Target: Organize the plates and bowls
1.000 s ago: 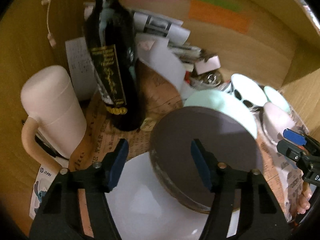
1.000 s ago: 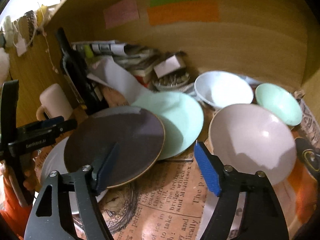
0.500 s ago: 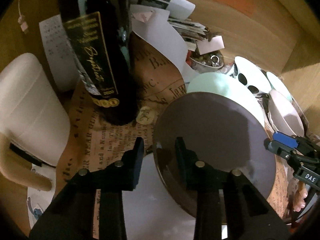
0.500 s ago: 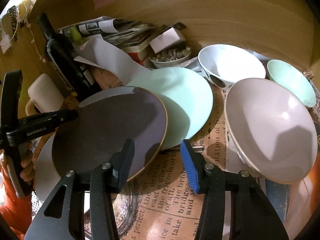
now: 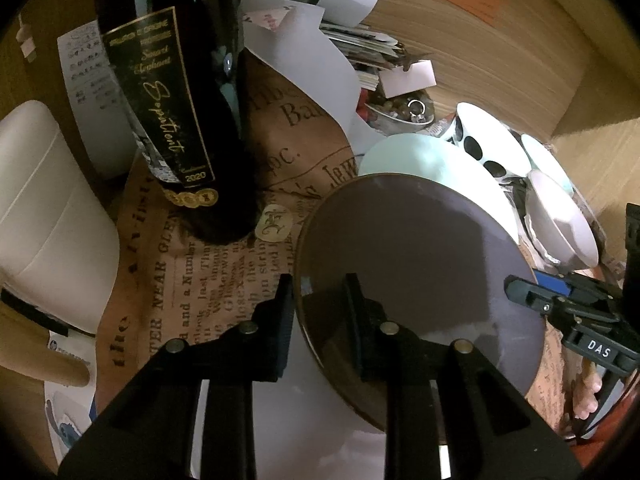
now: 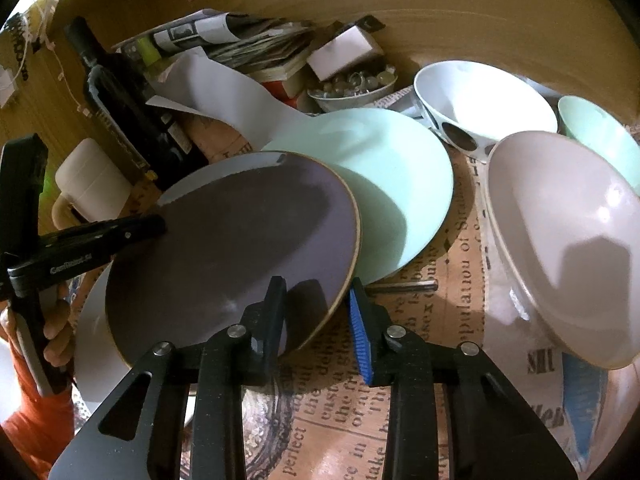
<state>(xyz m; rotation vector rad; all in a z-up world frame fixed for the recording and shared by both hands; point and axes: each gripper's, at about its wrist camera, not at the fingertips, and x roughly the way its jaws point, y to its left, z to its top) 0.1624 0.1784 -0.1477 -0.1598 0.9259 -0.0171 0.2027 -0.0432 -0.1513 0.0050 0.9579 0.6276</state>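
**Both jaws closed on the dark plate's rim**

My left gripper had just been closing, w/ the dark plate between its fingers: one finger outside the rim, the other over the plate's face. It looked clamped on the rim, tho the contact itself was in shadow, so I can't be fully sure the pads pressed. My right gripper had also just been closing; its black finger lay on the plate's face, the blue pad sat at the outer edge of the near rim. Both held the same plate from opposite sides.

The dark plate sat tilted, its far edge overlapping the mint plate and its left part over a white plate. Right of my right gripper stood a pale pink bowl, behind it a white bowl w/ dark dots and a mint bowl. A wine bottle stood upright on the newsprint-style paper, left of the plates, w/ a cream mug beside it. Papers & a small dish of beads lay at the back, near the wooden wall.
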